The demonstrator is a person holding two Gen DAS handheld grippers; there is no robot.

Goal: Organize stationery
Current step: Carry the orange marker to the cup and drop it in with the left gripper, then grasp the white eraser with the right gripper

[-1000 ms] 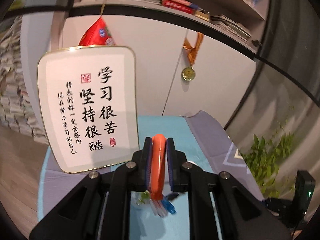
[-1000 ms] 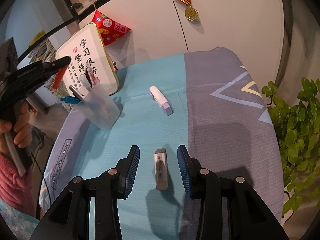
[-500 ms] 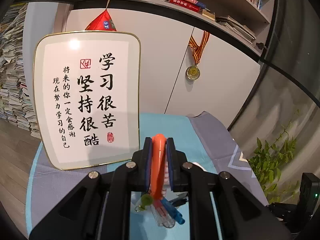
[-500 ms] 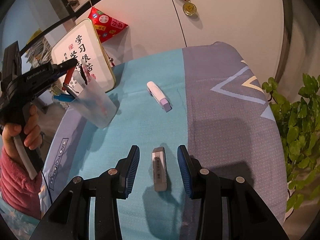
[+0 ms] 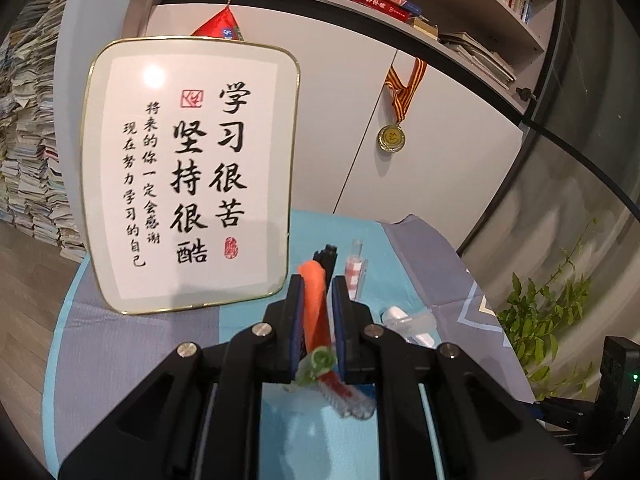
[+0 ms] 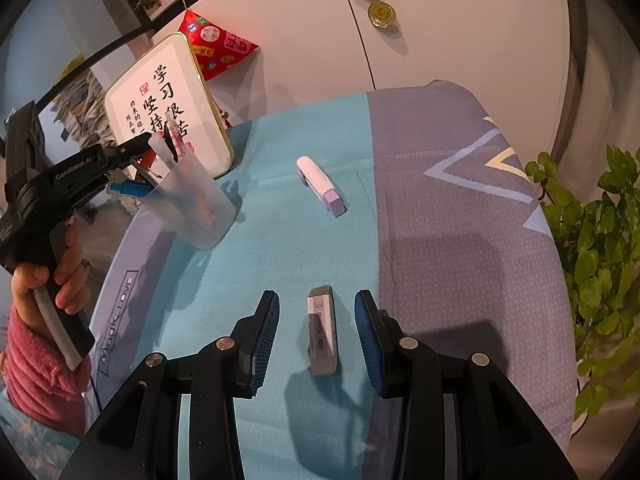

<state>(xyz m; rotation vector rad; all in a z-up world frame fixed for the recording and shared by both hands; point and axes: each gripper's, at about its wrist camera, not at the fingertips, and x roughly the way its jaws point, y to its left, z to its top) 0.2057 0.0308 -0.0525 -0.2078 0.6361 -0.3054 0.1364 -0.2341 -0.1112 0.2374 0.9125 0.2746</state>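
My left gripper (image 5: 316,280) is shut on an orange carrot-shaped pen (image 5: 314,304) and holds it over the clear plastic pen cup (image 6: 196,208), which has several pens in it. In the right wrist view the left gripper (image 6: 138,148) is at the cup's rim. My right gripper (image 6: 316,304) is open and empty, its jaws on either side of a grey eraser (image 6: 322,330) lying on the blue cloth. A white and purple correction tape (image 6: 320,186) lies further back.
A framed calligraphy board (image 5: 192,172) stands behind the cup. The table's blue and grey cloth (image 6: 440,200) ends at a white cabinet with a hanging medal (image 6: 382,12). A green plant (image 6: 592,240) stands to the right. A red pouch (image 6: 212,44) hangs behind the board.
My left gripper has come down with the carrot pen toward the cup. My right gripper has stayed open around the eraser.
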